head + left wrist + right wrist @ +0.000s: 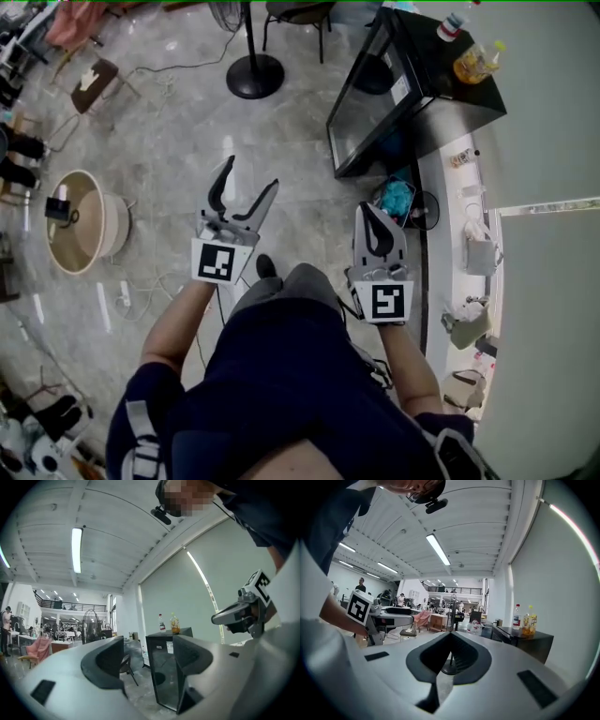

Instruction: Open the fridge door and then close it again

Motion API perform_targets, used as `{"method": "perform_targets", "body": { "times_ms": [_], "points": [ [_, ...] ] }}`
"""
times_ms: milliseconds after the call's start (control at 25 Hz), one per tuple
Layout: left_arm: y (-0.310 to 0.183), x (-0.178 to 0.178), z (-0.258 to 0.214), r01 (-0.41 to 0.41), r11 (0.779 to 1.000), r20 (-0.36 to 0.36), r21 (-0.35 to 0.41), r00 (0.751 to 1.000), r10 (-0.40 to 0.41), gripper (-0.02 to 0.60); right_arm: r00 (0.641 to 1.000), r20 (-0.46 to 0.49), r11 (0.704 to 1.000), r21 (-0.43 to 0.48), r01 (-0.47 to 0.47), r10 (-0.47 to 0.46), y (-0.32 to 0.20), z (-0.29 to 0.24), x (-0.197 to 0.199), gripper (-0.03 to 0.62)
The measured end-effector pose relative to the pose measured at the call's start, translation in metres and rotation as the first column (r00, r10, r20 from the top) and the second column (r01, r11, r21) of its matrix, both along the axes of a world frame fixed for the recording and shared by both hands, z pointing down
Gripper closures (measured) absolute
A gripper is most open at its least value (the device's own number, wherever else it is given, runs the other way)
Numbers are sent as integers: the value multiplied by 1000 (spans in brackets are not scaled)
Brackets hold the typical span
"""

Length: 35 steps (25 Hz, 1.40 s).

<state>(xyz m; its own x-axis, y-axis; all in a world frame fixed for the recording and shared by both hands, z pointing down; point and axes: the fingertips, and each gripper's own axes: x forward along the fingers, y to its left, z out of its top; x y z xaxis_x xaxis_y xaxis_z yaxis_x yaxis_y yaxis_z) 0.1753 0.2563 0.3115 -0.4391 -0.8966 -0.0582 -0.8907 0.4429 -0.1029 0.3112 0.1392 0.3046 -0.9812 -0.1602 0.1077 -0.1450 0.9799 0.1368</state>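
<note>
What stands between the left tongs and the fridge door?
Nothing visible does. Only bare floor lies between the open left tongs and the fridge door; the black stand base sits off to the side.

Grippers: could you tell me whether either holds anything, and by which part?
Nothing is held: the left gripper has open jaws with nothing between; the right gripper is shut, empty.

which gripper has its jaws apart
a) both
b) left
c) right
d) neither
b: the left gripper shows a wide gap between its jaws with nothing held in it, while the right gripper has its jaws pressed together.
</note>
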Motion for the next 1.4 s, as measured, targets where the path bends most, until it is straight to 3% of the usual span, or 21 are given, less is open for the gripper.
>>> {"method": "perform_targets", "body": {
  "times_ms": [520,880,1040,1200,1280,1400],
  "points": [
    [-181,-165,25,-185,982,48,-21,981,186,262,993,-35,993,-43,-113,112,-125,45,-156,576],
    [-301,-242,46,-345,938,31,-40,938,346,262,973,-61,973,-52,-224,221,-198,67,-224,576],
    [-352,-266,67,-456,888,34,-64,888,459,262,951,-50,951,-36,-307,305,-221,76,-246,576],
    [-394,-301,97,-564,821,36,-93,822,568,262,914,-65,915,-21,-403,401,-237,88,-282,576],
    [-419,-321,115,-625,773,22,-113,776,630,262,873,-73,873,-32,-486,483,-247,96,-308,576],
    [-455,-342,136,-716,689,-29,-111,695,718,262,777,-95,777,-49,-628,622,-260,106,-344,576]
  ]
}}
